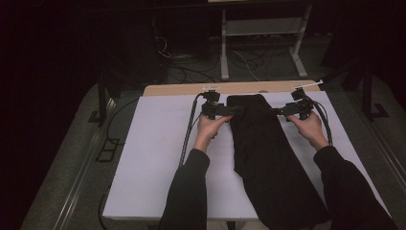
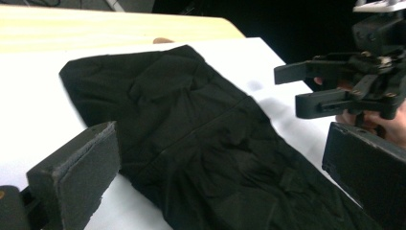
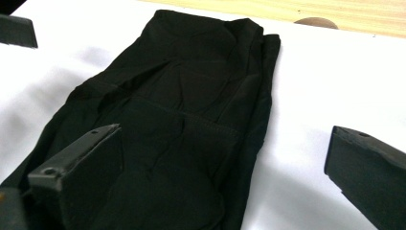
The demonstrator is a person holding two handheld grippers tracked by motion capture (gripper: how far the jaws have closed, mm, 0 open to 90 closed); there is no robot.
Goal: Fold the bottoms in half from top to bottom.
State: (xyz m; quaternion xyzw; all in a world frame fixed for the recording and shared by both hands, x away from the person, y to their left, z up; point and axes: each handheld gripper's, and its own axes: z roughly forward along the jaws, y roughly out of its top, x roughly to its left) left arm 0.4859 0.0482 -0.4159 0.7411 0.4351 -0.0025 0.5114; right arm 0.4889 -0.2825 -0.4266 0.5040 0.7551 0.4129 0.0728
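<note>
A black garment (image 1: 261, 153), folded long like trousers, lies on the white table cover (image 1: 158, 158) from the far middle down to the near right edge. My left gripper (image 1: 234, 110) is at the garment's far left edge with its jaws open and pointing right. My right gripper (image 1: 277, 111) faces it from the garment's right edge, also open. In the left gripper view the garment (image 2: 191, 124) spreads between and beyond my left gripper (image 2: 220, 182), and the right gripper (image 2: 330, 88) hangs open over the cover. In the right gripper view the garment (image 3: 191, 96) lies under my right gripper (image 3: 225, 172).
A bare wooden strip of the table (image 1: 230, 88) runs along the far edge, with a small notch (image 3: 316, 21) in it. Beyond the table, a white metal frame (image 1: 225, 48) and loose cables (image 1: 191, 72) sit on the floor. White cover stretches left of the garment.
</note>
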